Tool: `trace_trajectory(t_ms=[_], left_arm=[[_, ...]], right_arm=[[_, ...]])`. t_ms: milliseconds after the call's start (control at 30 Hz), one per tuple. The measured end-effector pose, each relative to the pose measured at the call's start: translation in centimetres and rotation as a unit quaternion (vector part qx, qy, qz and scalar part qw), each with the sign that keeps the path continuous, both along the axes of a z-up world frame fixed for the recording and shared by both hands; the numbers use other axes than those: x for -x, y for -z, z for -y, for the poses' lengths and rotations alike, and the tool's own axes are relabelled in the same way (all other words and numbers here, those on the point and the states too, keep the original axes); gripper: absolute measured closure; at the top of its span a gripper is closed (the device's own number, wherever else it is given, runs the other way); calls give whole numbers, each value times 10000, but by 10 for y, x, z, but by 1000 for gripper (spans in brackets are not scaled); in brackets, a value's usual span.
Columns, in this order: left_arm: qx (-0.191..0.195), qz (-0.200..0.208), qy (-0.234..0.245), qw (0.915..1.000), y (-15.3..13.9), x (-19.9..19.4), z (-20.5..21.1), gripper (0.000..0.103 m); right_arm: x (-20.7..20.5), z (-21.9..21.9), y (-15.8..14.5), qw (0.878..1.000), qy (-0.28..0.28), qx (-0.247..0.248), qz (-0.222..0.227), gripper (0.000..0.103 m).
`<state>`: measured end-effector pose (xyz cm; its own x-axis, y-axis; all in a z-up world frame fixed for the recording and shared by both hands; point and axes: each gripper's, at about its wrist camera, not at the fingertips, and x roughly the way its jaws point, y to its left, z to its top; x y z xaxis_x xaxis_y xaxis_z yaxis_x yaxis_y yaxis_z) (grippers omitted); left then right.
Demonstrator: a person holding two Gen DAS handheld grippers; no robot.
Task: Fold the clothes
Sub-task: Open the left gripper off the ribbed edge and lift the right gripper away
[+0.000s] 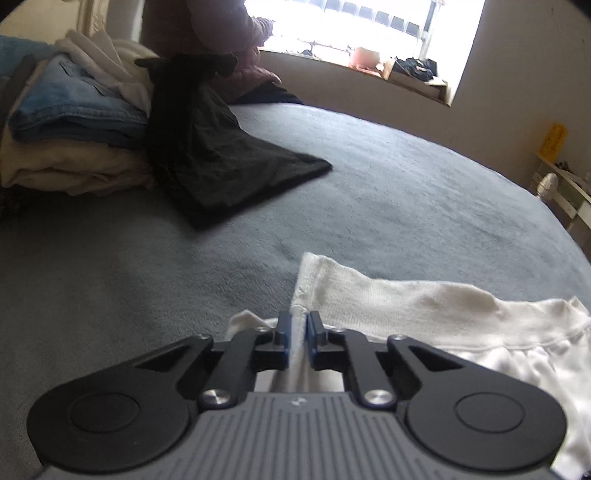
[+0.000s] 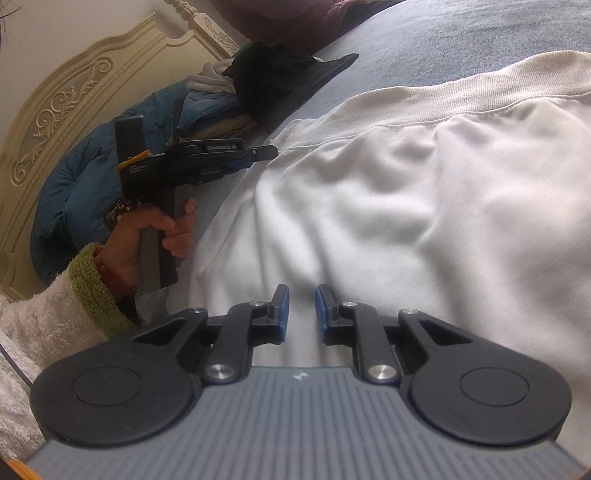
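Observation:
A white sweatshirt [image 1: 424, 306] lies spread on the grey-blue bed [image 1: 369, 177]. My left gripper [image 1: 299, 326] is shut on the garment's edge near its ribbed hem, a strip of white cloth pinched between the blue pads. In the right wrist view the same sweatshirt [image 2: 406, 192] fills the right side, its ribbed band [image 2: 461, 96] toward the top. My right gripper [image 2: 301, 308] hovers over the cloth, open, with nothing between its fingers. The left gripper [image 2: 264, 152] shows there too, held by a hand [image 2: 155, 232] at the sweatshirt's left edge.
A stack of folded clothes [image 1: 74, 122] with jeans on it sits at the back left, a black garment [image 1: 221, 162] draped beside it. A person [image 1: 207, 33] sits by the window. A carved headboard [image 2: 66, 96] and a blue jacket [image 2: 81, 184] stand left.

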<state>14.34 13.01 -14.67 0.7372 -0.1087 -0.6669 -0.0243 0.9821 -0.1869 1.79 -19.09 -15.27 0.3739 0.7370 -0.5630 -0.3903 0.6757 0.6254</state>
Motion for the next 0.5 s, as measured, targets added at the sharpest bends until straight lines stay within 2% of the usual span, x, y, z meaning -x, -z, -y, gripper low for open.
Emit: trace_trajectory(t_ms=[100,267,333,500], left_arm=[[-92,197,-166,9996,0,6,-1,97],[-189,116,-232,9995,16,6,-2,97],[-276,150,-195,9993,14,8,1,97],[-151,113,-195,9996,4,13,-5,89]], right_arm=[[1,-2,0,10000,2,17,10,88],[0,-2,2,10000,27,-6,-6,88],[1,-2,0,10000,43,10,21,88],[1,9,-12,9994,258,-28,244,87]])
